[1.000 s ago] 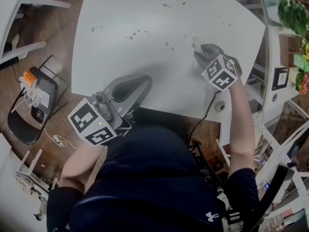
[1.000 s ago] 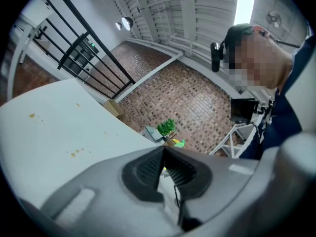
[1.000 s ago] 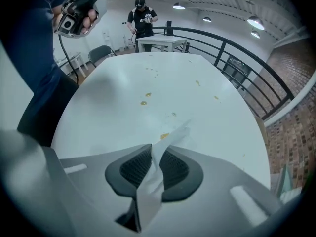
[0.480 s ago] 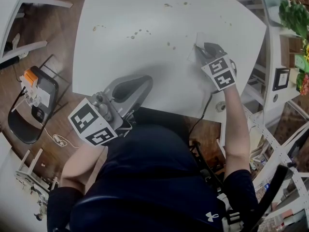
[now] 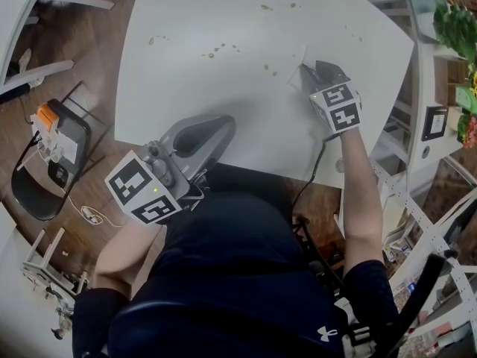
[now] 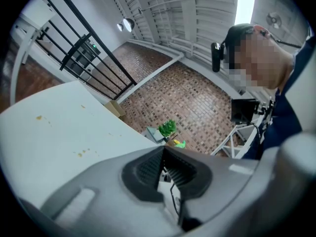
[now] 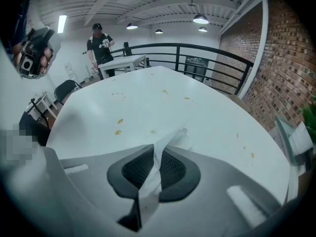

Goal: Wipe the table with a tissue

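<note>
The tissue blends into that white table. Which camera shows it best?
The right gripper view: the right gripper has just been closing its jaws on the tissue, seen close up. The head view shows a faint sheet at that gripper's tip; the left gripper view, none.

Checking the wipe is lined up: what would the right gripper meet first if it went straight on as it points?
Probably the white table, near the small brown spots. The right gripper, shut on the tissue, tilts down at it, so the tissue's free end would touch first.
</note>
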### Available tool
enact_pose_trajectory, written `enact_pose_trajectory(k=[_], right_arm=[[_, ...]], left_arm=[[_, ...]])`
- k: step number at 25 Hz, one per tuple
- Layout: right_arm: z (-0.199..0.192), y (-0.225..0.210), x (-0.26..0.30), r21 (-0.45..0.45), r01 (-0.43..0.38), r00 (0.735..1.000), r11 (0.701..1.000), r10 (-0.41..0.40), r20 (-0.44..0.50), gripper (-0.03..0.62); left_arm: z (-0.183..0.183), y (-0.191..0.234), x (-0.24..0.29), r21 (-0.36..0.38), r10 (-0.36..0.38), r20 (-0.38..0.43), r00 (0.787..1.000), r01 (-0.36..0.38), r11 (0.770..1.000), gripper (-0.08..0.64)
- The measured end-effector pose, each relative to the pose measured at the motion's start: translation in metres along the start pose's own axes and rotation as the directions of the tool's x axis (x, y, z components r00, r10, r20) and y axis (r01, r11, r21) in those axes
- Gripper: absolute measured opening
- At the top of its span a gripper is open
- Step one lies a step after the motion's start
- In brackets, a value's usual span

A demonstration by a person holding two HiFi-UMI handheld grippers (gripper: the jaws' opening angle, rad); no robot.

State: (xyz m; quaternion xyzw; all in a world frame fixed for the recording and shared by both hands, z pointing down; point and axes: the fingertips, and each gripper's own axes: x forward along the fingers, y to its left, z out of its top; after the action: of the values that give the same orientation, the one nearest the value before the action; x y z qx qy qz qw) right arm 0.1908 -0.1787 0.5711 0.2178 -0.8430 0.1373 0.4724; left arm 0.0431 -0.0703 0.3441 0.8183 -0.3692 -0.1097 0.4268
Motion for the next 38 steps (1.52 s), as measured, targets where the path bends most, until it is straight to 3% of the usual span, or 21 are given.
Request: enact_pose_trajectory(k=[10, 16, 23, 32, 38], right_arm=[[0.021, -0.011, 0.008, 0.156, 0.022, 0.996, 0.987, -0.034, 0.078, 0.025], [0.027, -0.008, 0.019, 0.117, 0.022, 0.998, 0.993, -0.029, 0.054, 0.025], [0.025, 0.001, 0.019, -0.051, -0.032, 0.999, 0.998, 0.031, -0.015, 0.023], [0.008, 0.022, 0.009, -0.062, -0.132, 0.99, 0.989, 0.128, -0.067, 0.023], [0.009, 0.046, 0.007, -0.079, -0.124, 0.992, 0.989, 0.124, -0.007, 0.023]], left_arm=[[0.001, -0.001, -0.011, 0.007, 0.008, 0.003, 1.0, -0.008, 1.0, 0.003], [0.0, -0.002, -0.016, 0.007, 0.014, 0.011, 1.0, -0.014, 1.0, 0.003], [-0.002, -0.006, -0.016, 0.007, 0.015, 0.018, 1.0, -0.015, 1.0, 0.003], [-0.004, -0.013, -0.016, 0.015, 0.014, 0.025, 1.0, -0.014, 1.0, 0.003], [-0.009, -0.019, -0.012, 0.022, 0.019, 0.023, 1.0, -0.02, 1.0, 0.003]])
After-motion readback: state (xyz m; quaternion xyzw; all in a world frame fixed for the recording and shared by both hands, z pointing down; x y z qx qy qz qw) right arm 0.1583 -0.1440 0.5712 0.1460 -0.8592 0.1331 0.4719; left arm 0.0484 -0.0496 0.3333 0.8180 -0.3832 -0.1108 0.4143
